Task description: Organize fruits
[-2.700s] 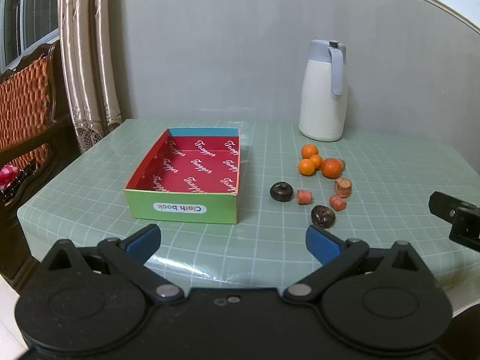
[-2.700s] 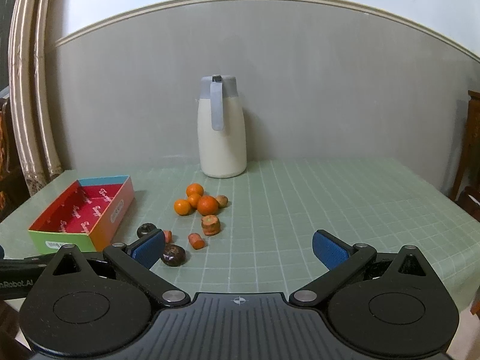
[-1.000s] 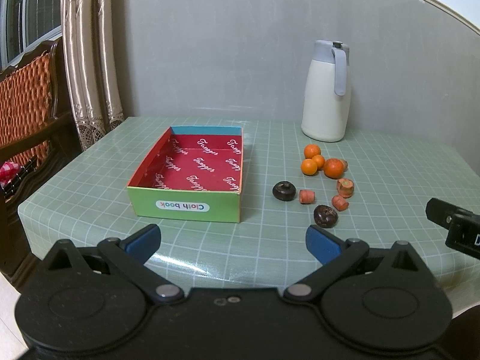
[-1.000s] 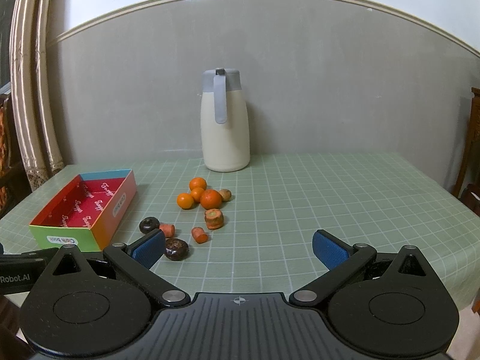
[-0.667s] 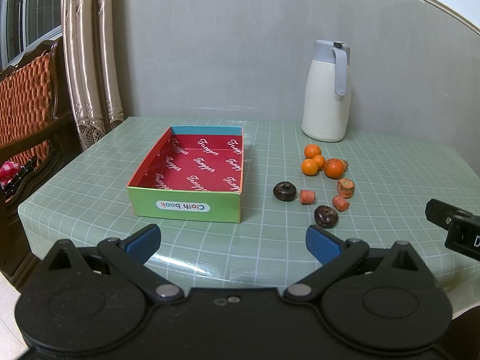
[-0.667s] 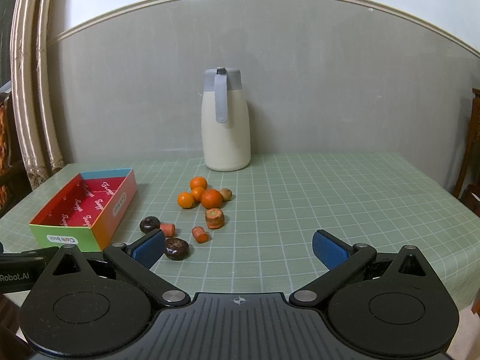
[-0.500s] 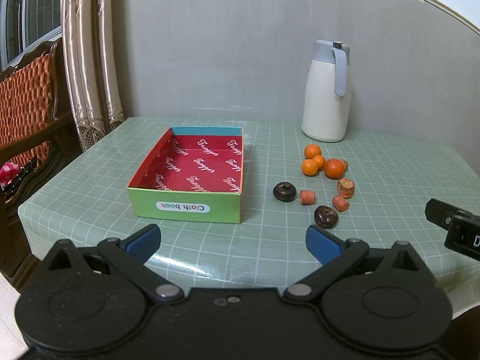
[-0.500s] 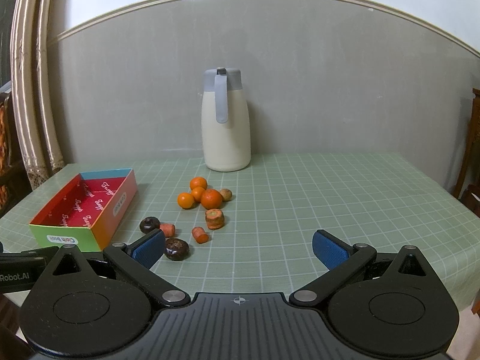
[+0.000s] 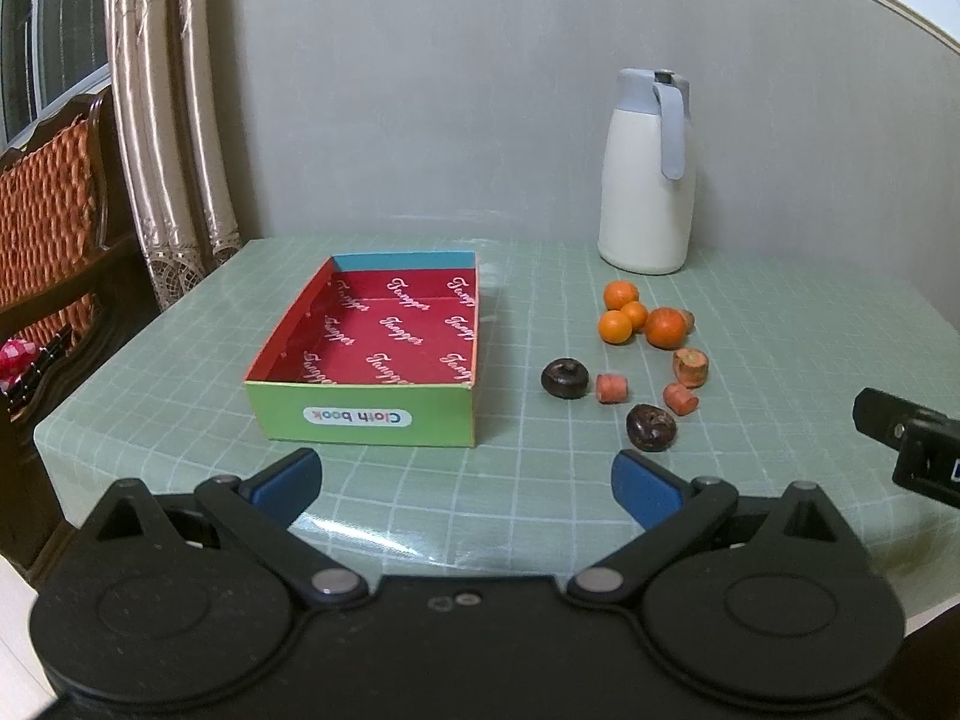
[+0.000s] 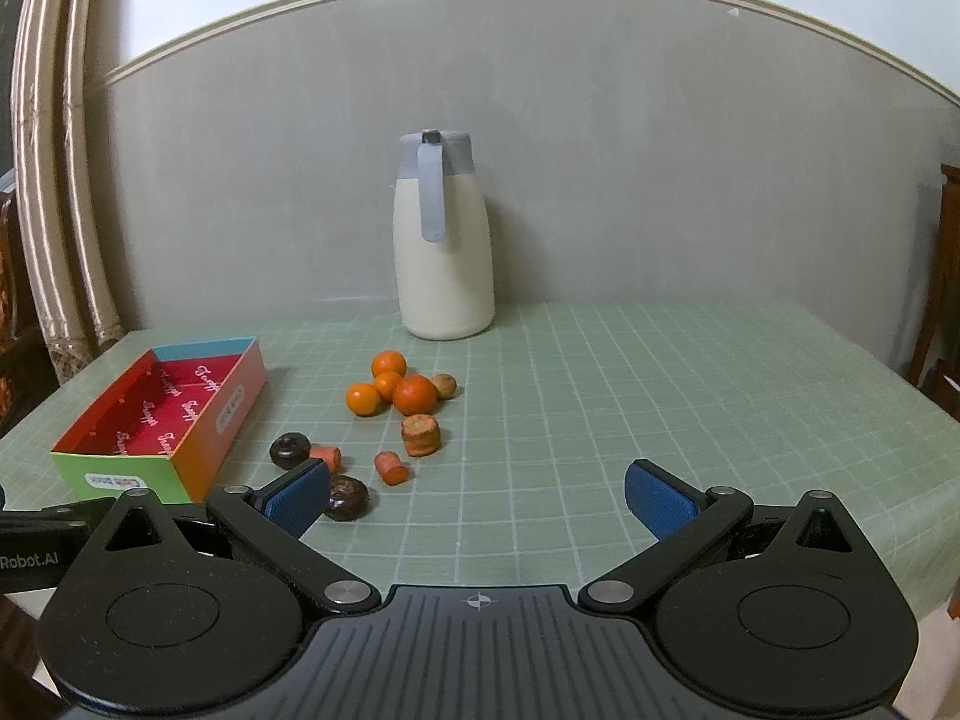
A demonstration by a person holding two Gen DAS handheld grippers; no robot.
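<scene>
Our left gripper [image 9: 465, 480] and right gripper [image 10: 477, 489] both hover spread wide and empty at the table's near edge. The red-lined box [image 9: 384, 330] holds nothing; oranges [image 9: 642, 318], carrot chunks [image 9: 690, 367] and two dark fruits [image 9: 651, 427] lie loose beside it. We judge sorting unstarted.

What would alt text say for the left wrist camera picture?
An open, empty-handed left claw hovers at the near edge of a green checked table. Ahead sits an empty red-lined box; right of it lie small oranges, carrot chunks and two dark fruits, a white jug behind.
</scene>
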